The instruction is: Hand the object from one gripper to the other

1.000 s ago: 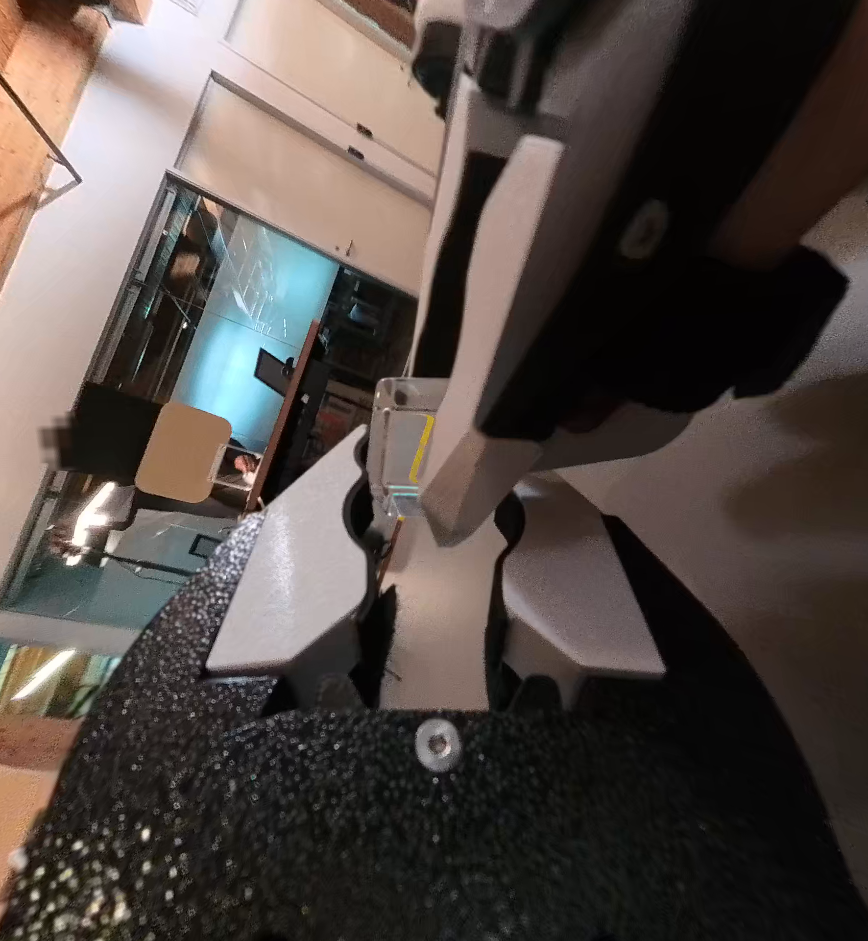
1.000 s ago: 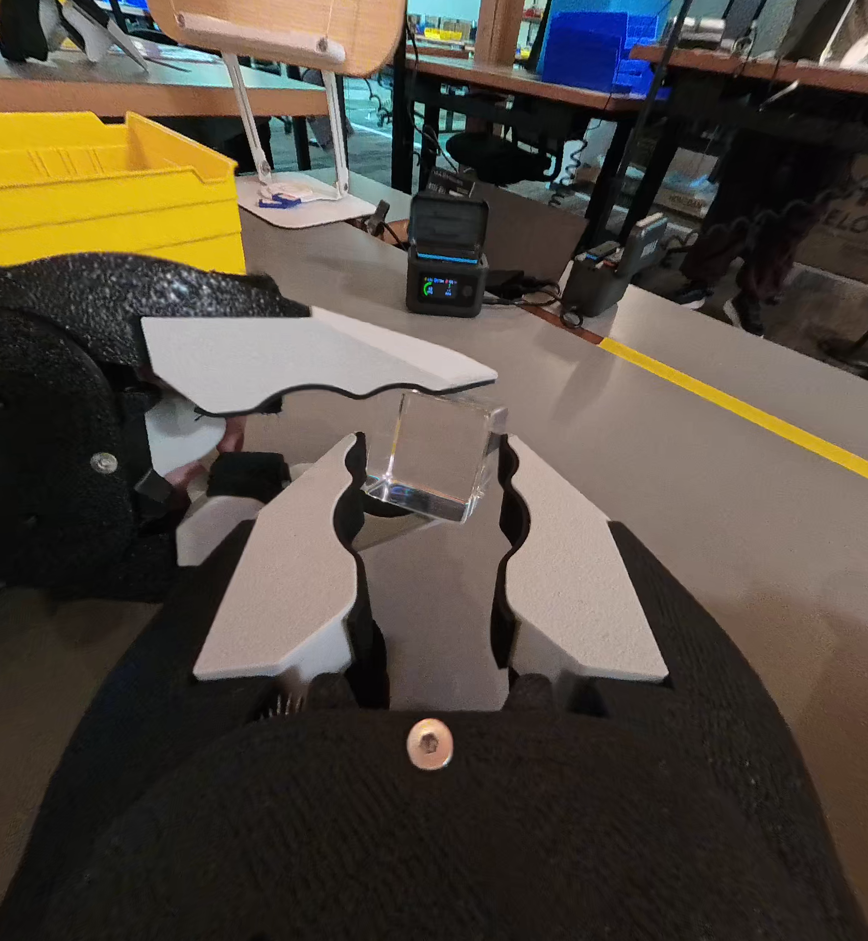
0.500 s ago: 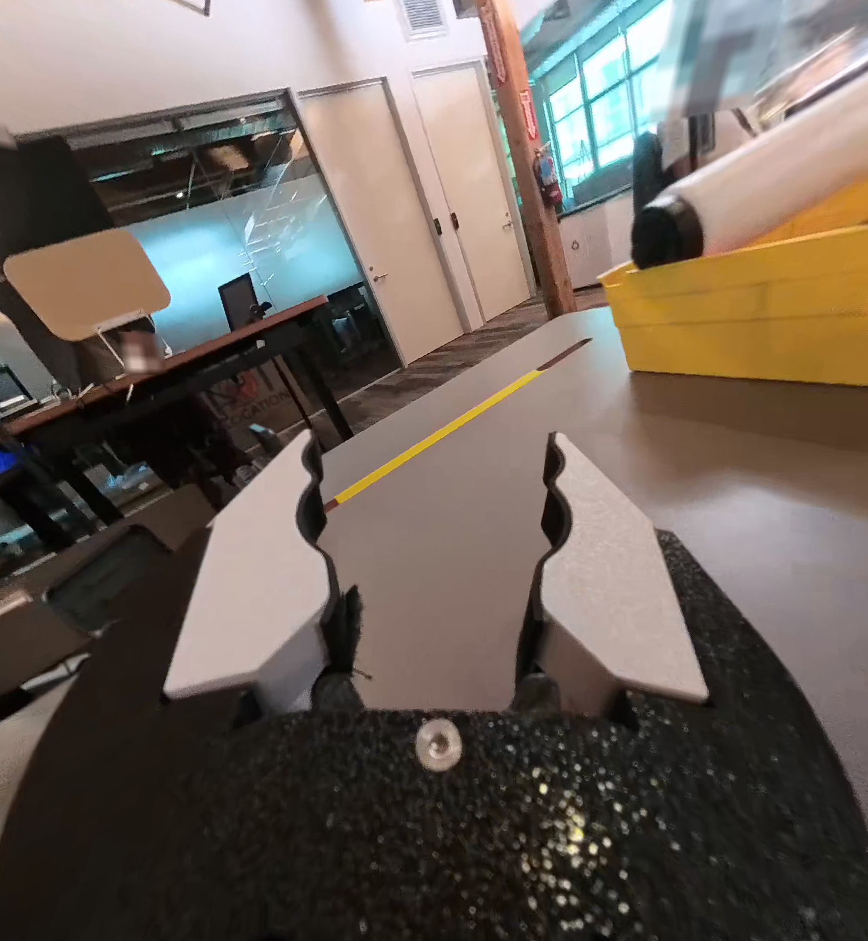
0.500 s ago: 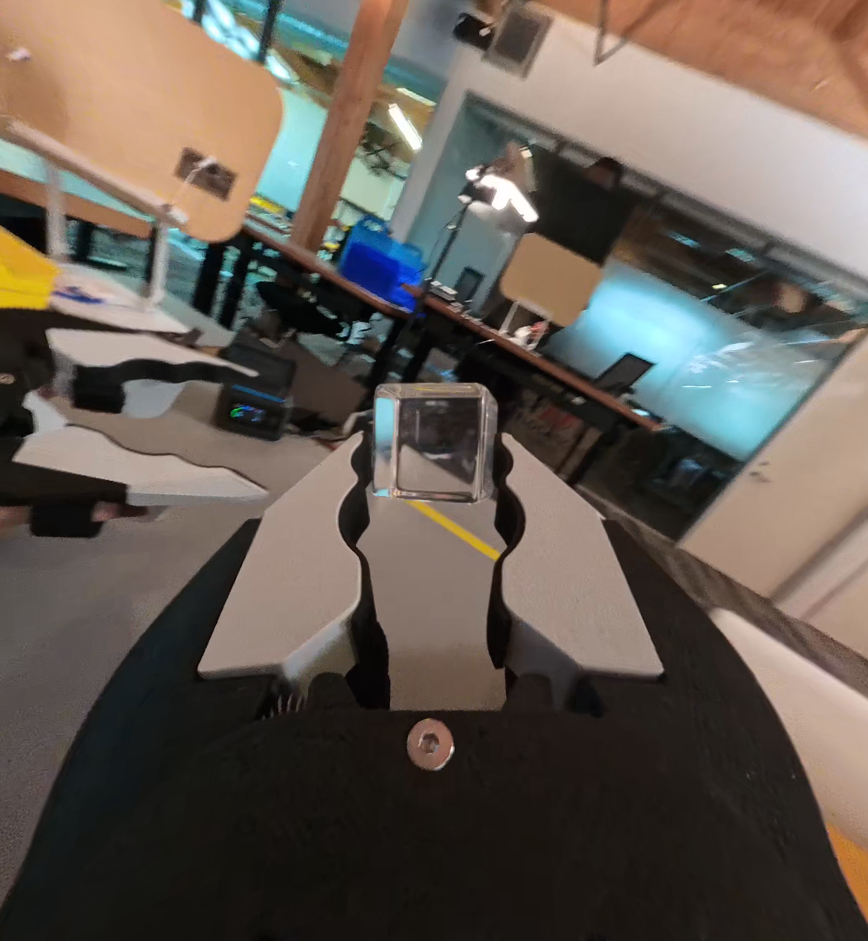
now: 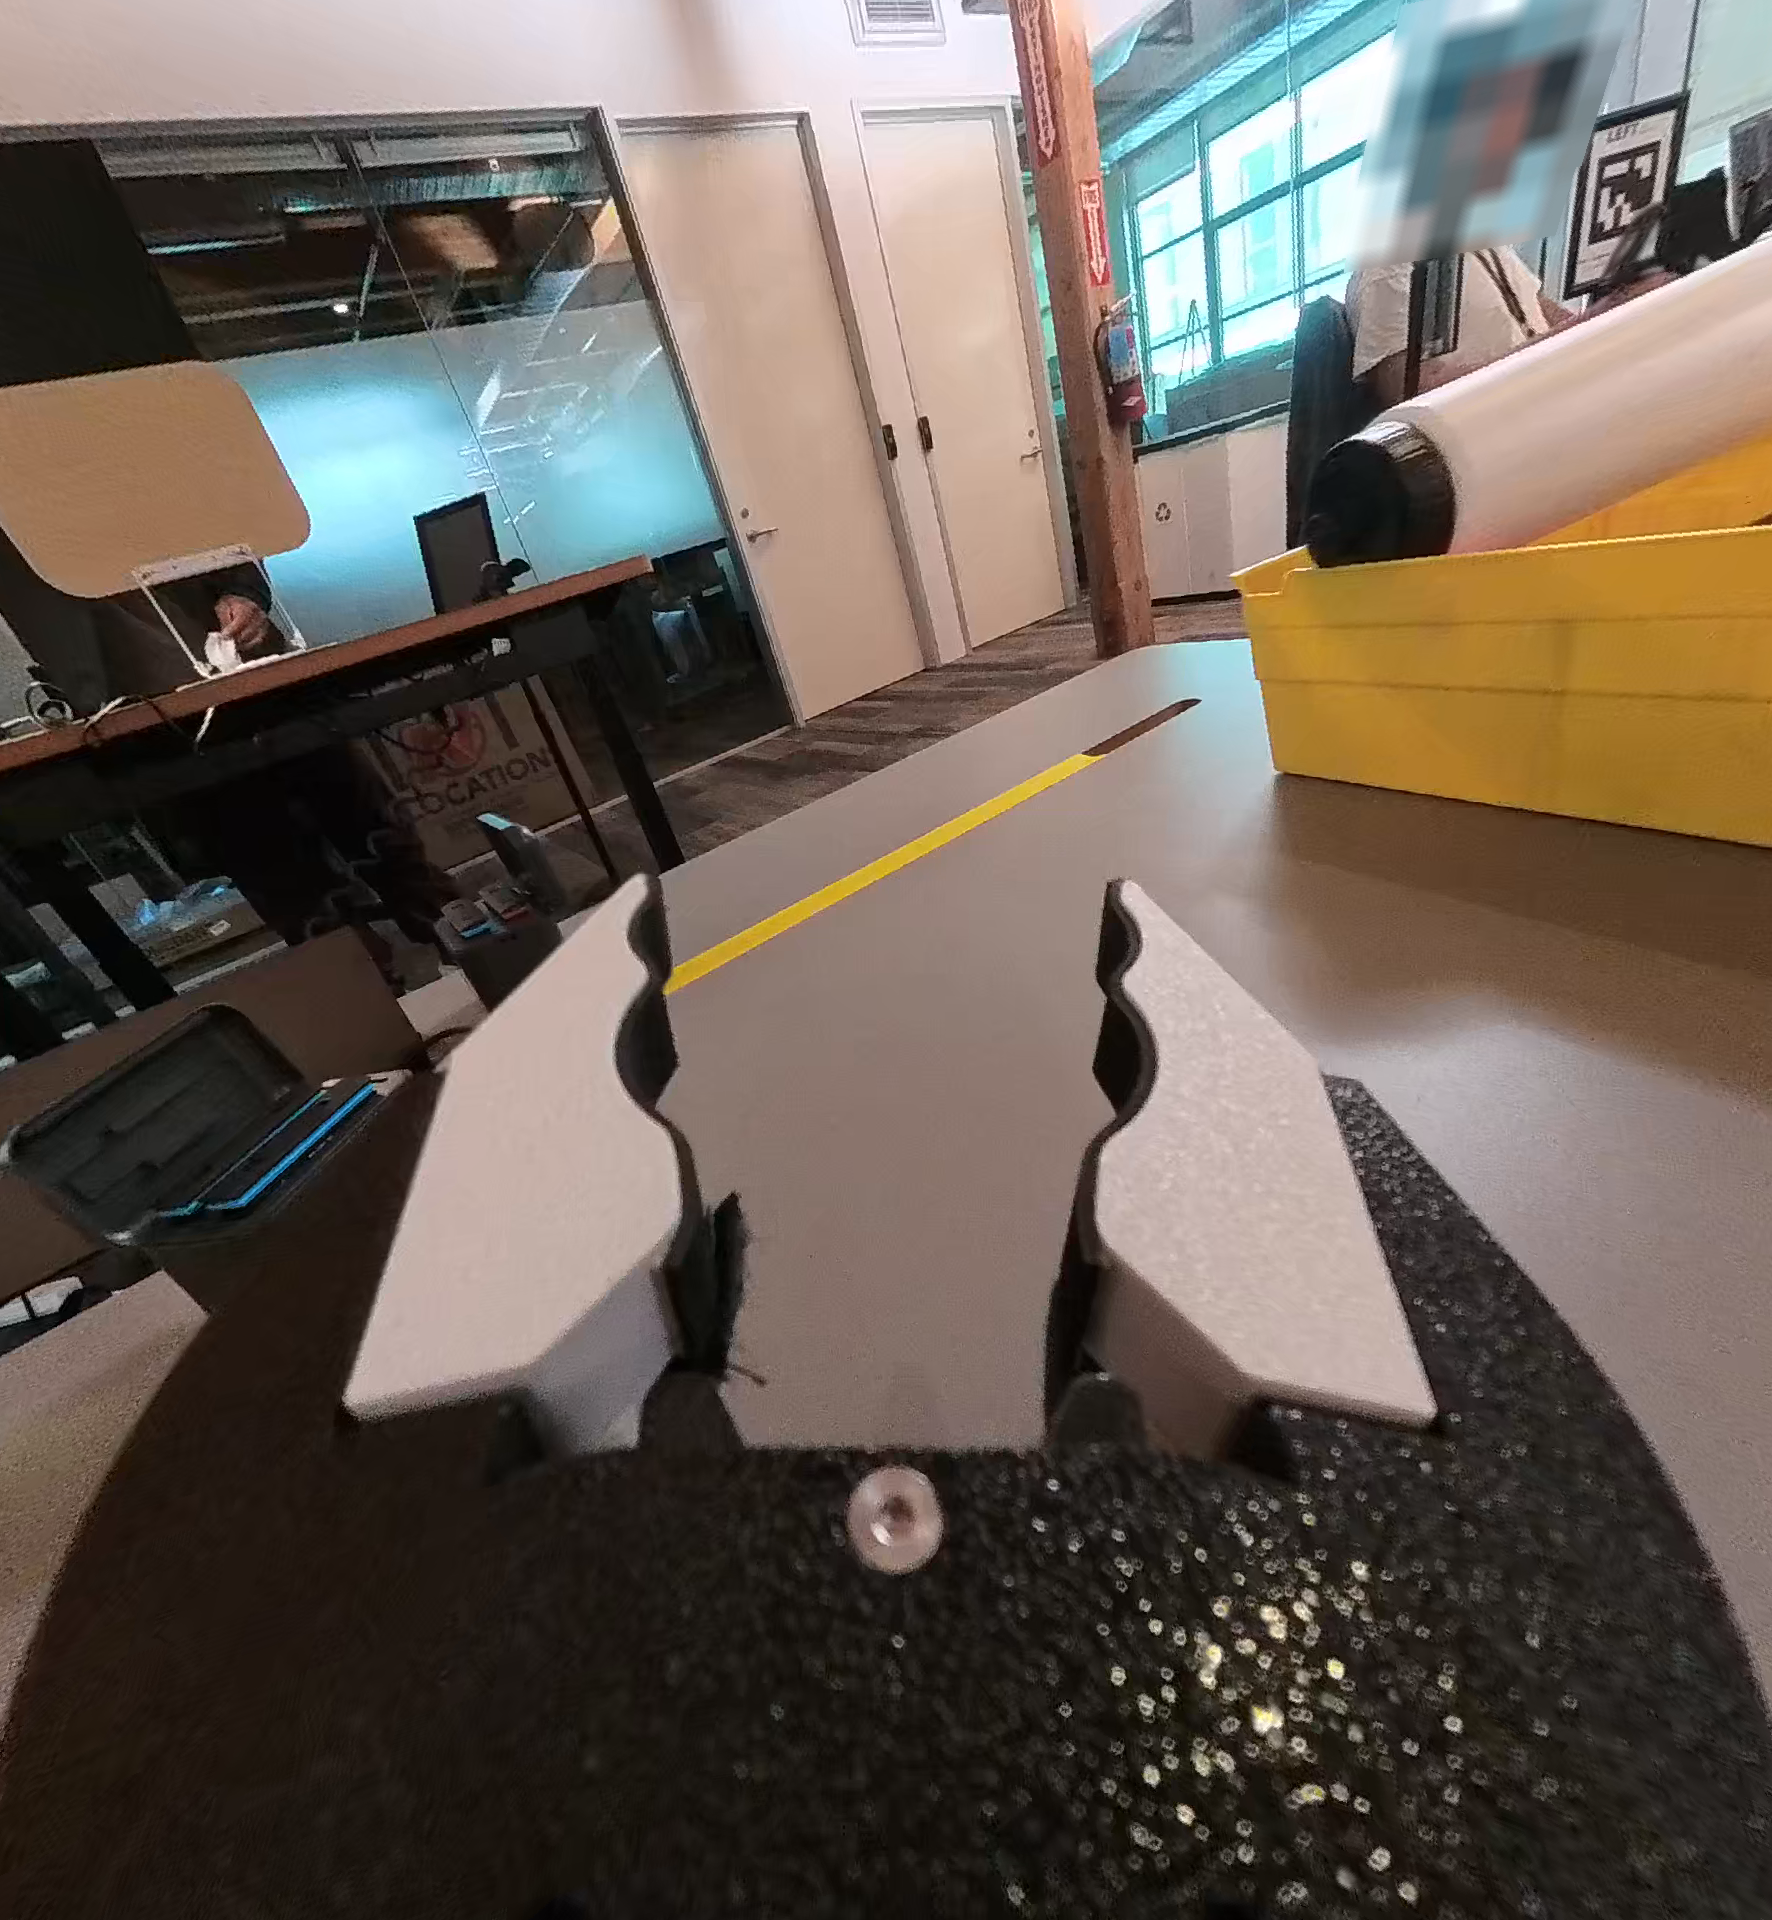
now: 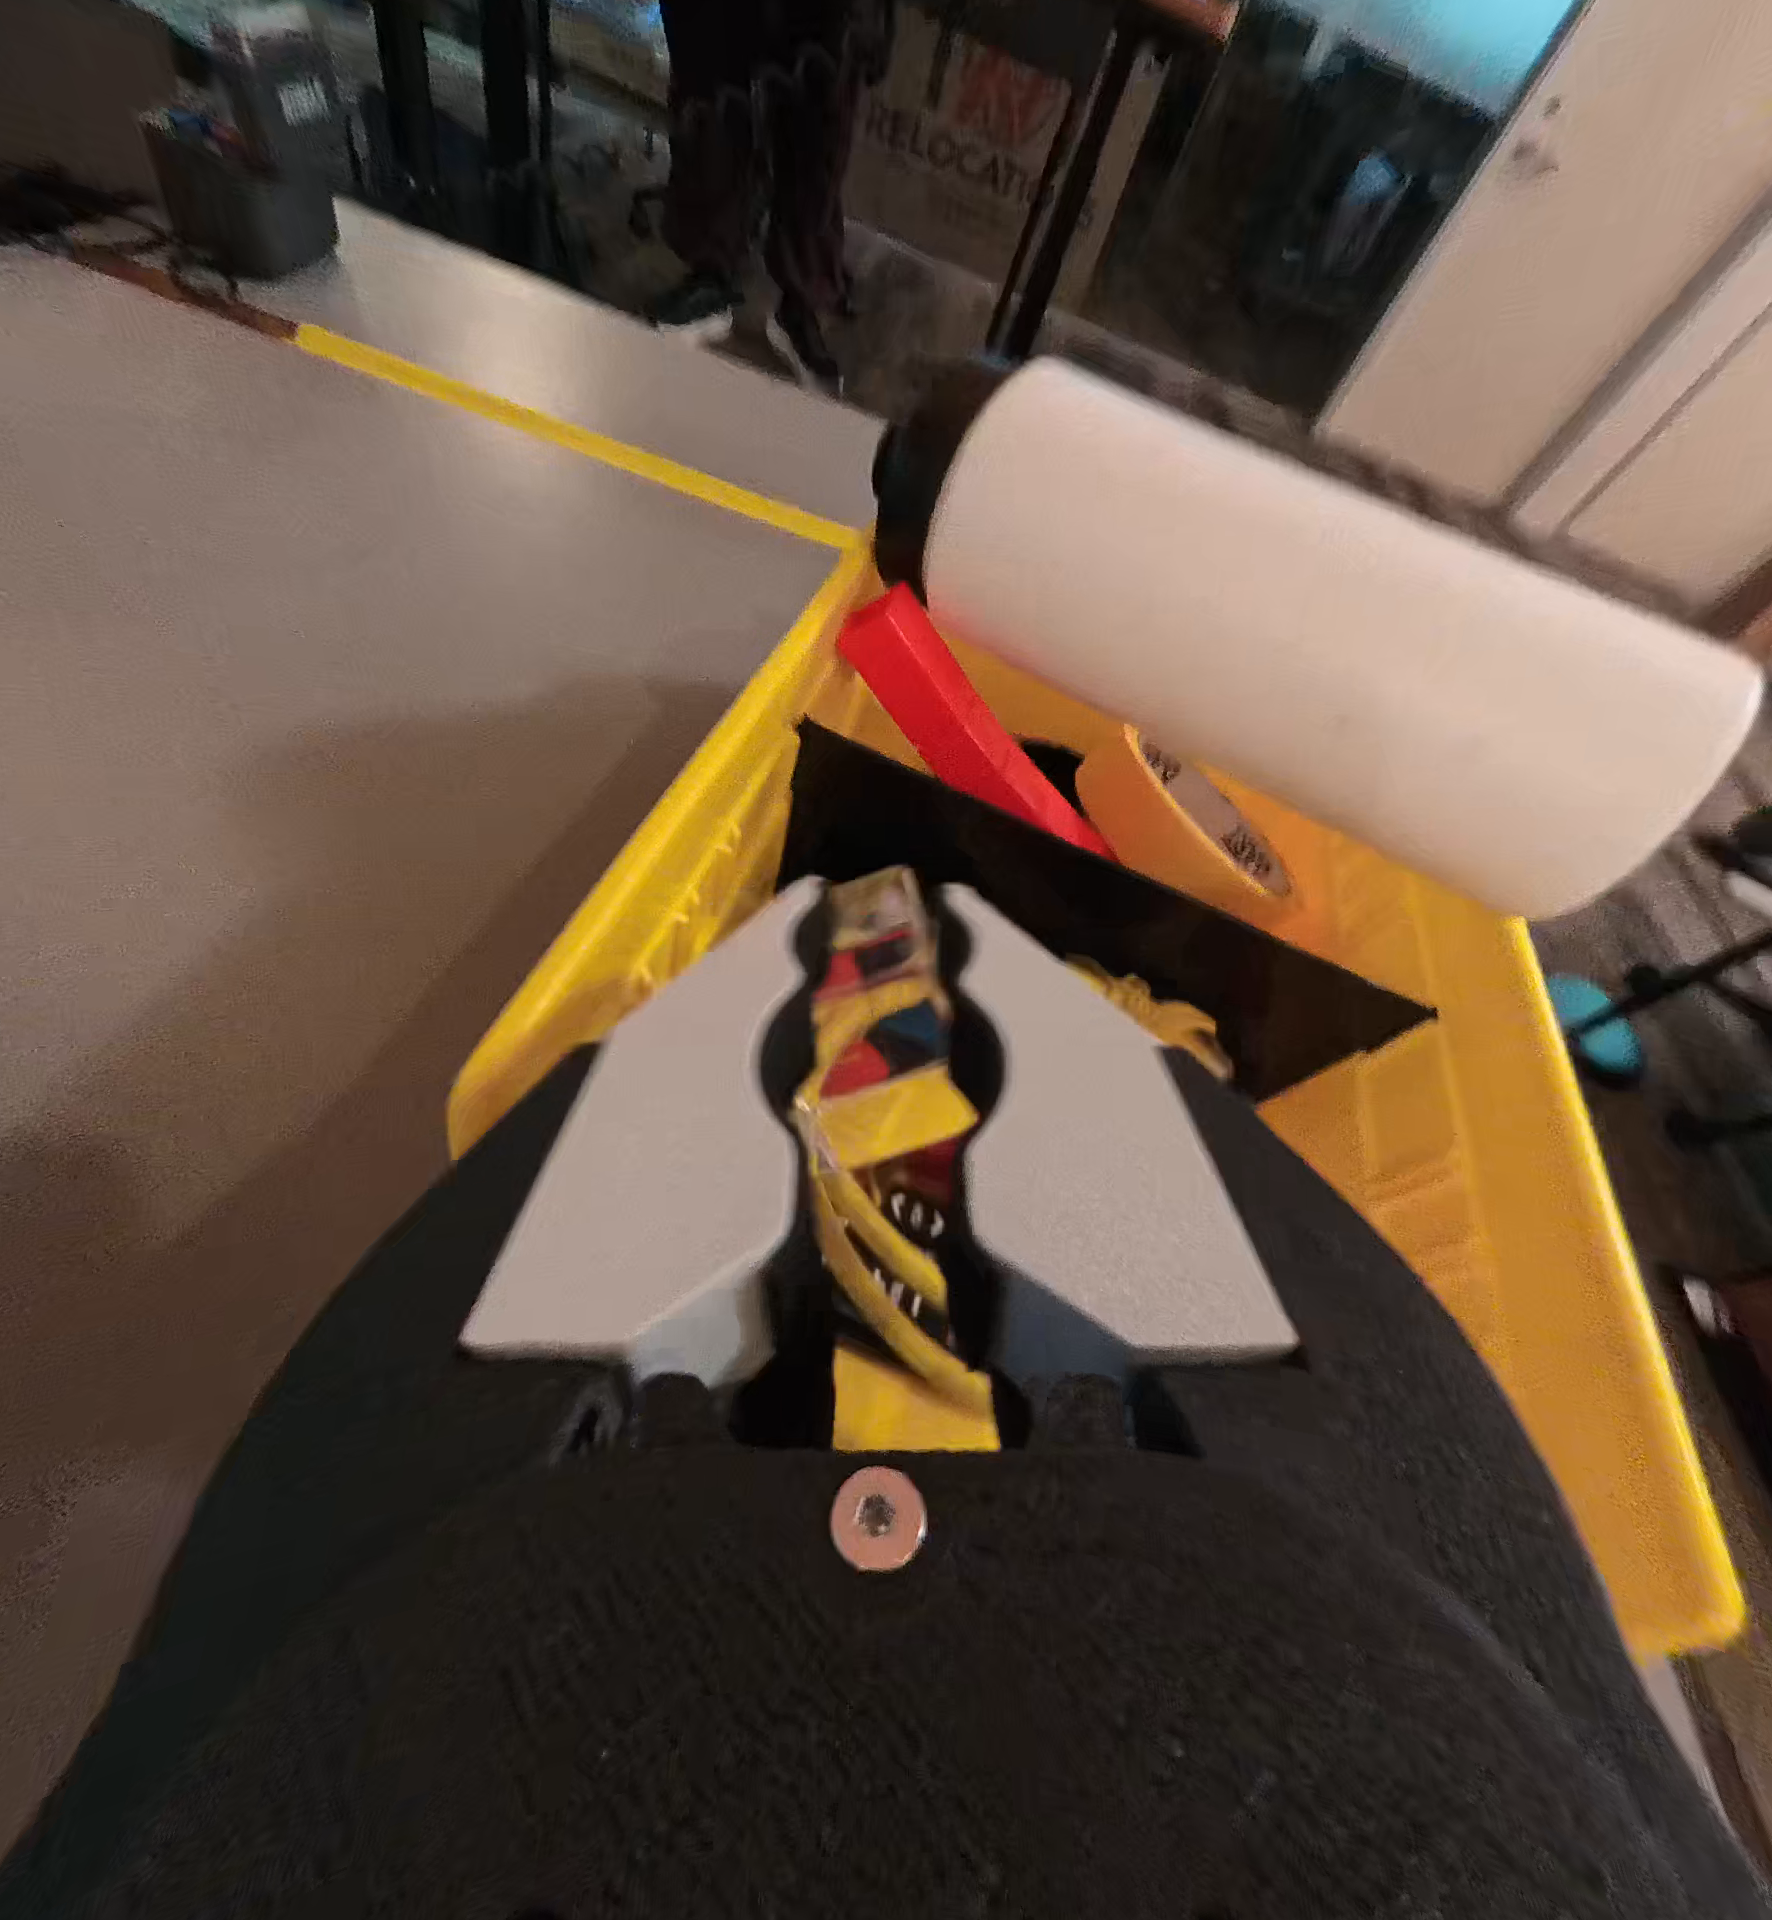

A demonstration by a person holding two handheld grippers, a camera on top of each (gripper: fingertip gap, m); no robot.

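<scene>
My left gripper (image 5: 880,894) is open and empty, held low over the grey table (image 5: 1536,1091). My right gripper (image 6: 880,894) hangs over the yellow bin (image 6: 653,831), its jaws narrowed to a small gap. A small glassy-looking block (image 6: 877,920) shows in that gap at the tips, coloured by the bin's contents. The picture is blurred and I cannot tell whether this is the clear cube or whether the fingers pinch it. The left wrist view shows neither the cube nor the right gripper.
The bin holds a white roll with a black end (image 6: 1329,623), a red bar (image 6: 944,707), an orange tape roll (image 6: 1173,821) and yellow cables. It shows at the right in the left wrist view (image 5: 1536,707). A black case (image 5: 186,1132) lies left. A yellow line (image 5: 861,883) crosses the table.
The left gripper let go of the clear cube, opened and swung away level. The right gripper carried the cube from mid-air to above the yellow bin, and its jaws have narrowed.
</scene>
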